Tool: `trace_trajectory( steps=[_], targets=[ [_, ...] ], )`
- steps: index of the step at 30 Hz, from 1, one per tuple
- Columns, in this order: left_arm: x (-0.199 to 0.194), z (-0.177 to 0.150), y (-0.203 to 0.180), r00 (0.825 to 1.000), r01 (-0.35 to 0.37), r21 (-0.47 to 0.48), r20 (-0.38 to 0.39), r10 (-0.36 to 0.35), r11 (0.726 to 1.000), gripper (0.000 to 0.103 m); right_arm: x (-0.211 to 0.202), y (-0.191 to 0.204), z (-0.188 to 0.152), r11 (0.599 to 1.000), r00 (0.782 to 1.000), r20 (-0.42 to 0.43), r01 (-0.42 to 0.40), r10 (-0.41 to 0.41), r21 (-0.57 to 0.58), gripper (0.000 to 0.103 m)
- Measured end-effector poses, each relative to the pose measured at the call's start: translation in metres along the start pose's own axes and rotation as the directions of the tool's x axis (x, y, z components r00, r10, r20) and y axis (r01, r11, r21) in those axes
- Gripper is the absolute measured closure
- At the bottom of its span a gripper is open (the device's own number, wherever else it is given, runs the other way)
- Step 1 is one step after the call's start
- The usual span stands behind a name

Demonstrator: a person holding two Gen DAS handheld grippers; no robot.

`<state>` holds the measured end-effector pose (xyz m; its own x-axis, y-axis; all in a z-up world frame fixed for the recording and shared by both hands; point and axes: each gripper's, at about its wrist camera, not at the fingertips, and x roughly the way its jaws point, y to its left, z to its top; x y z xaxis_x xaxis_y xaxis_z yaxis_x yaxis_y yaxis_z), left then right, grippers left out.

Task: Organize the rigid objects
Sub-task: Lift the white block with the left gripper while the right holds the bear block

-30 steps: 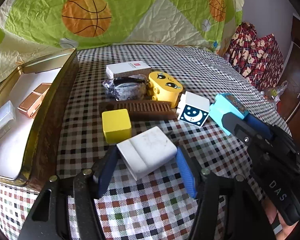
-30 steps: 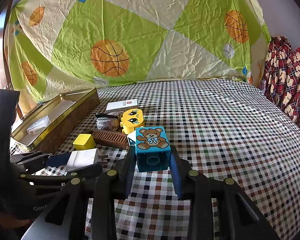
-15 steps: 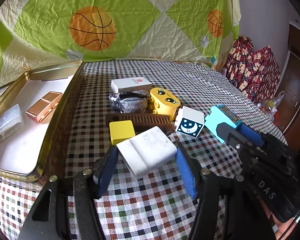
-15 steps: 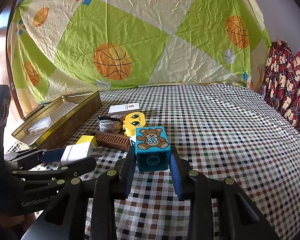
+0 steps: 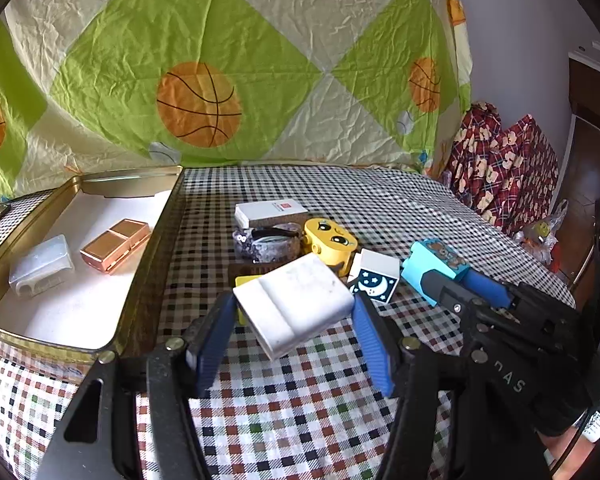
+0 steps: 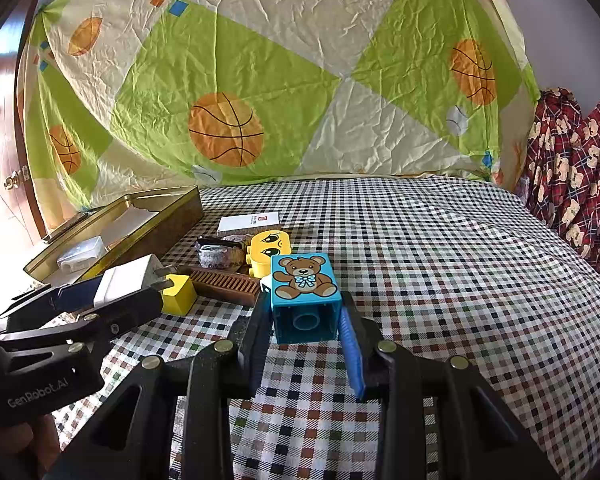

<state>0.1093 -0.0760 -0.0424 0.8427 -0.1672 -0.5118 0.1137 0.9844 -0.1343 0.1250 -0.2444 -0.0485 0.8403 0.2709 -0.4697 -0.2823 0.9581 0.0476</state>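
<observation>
My left gripper (image 5: 294, 306) is shut on a white plug adapter (image 5: 294, 306), lifted a little off the checked cloth and tilted; the adapter (image 6: 130, 276) and that gripper (image 6: 100, 296) also show at the left of the right wrist view. My right gripper (image 6: 305, 316) is shut on a blue bear block (image 6: 304, 296), which also appears in the left wrist view as the blue block (image 5: 434, 264). A gold tin (image 5: 156, 232) stands at the left, holding a copper-coloured case (image 5: 114, 244) and a clear plastic piece (image 5: 40, 266).
On the cloth lie a yellow cube (image 6: 178, 294), a brown comb (image 6: 224, 284), a yellow face block (image 5: 330, 240), a white moon block (image 5: 376, 276), a white card box (image 5: 270, 212) and a dark bundle (image 5: 266, 242). A red patterned fabric (image 5: 504, 168) hangs at the right.
My left gripper has risen and tipped upward with the adapter, which now covers most of the yellow cube and comb. The right gripper and its bear block have stayed put.
</observation>
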Motion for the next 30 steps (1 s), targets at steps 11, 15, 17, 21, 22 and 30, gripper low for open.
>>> trace_trajectory(
  steps=[11, 15, 17, 21, 22, 30],
  targets=[
    [-0.010, -0.001, 0.001, 0.998, -0.016, -0.003, 0.054, 0.016, 1.000, 0.043, -0.006, 0.002, -0.001, 1.000, 0.999, 0.035, 0.003, -0.003, -0.009, 0.068],
    [-0.013, -0.002, 0.001, 0.997, -0.020, -0.001, 0.074, 0.020, 1.000, 0.043, -0.009, 0.003, -0.002, 1.000, 0.999, 0.052, 0.003, -0.003, -0.013, 0.068],
    [-0.015, -0.002, 0.000, 0.996, -0.023, 0.003, 0.083, 0.022, 1.000, 0.043, -0.011, 0.003, -0.003, 1.000, 0.998, 0.062, 0.002, -0.001, -0.017, 0.068],
    [-0.018, -0.003, -0.002, 0.994, -0.030, 0.014, 0.103, 0.029, 0.999, 0.043, -0.012, 0.003, -0.003, 1.000, 0.997, 0.073, 0.002, -0.001, -0.018, 0.068],
    [-0.019, -0.003, -0.003, 0.994, -0.032, 0.016, 0.107, 0.030, 0.999, 0.043, -0.012, 0.002, -0.002, 1.000, 0.997, 0.075, 0.001, 0.000, -0.018, 0.068],
    [-0.025, -0.005, -0.007, 0.990, -0.046, 0.024, 0.138, 0.042, 0.999, 0.043, -0.018, 0.004, -0.004, 1.000, 0.994, 0.112, -0.001, 0.004, -0.029, 0.068]
  ],
)
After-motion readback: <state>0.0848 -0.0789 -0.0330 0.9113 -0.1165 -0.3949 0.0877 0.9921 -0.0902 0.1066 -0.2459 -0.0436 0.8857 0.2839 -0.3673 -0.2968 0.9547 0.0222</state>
